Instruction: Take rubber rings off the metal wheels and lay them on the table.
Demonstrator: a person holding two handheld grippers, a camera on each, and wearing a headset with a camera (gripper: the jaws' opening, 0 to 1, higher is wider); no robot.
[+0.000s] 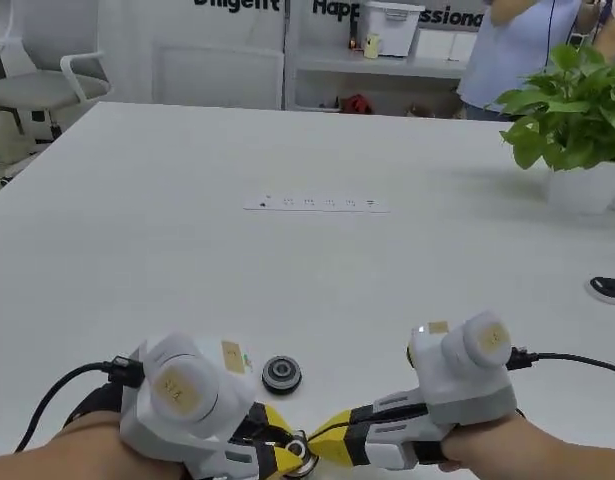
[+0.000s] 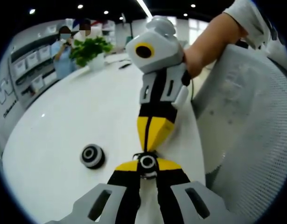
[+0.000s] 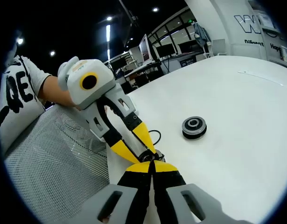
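Small silver metal wheel with black rubber ring (image 2: 147, 161): being clamped at the near edge of the white table (image 1: 287, 270) by the left gripper (image 2: 146, 169), jaws closed onto it, while the right gripper (image 3: 152, 164), jaws drawn together, is being pressed against its rim; whether rubber is being caught cannot be told. Second ringed wheel (image 1: 281, 373): being left flat just beyond, apart from both. Judged: hub hard and slick, ring soft and stretchy, best being pinched at its outer lip; smooth tabletop, white socket strip (image 1: 317, 204), potted green plant (image 1: 567, 110), office shelving (image 1: 387, 65) behind.
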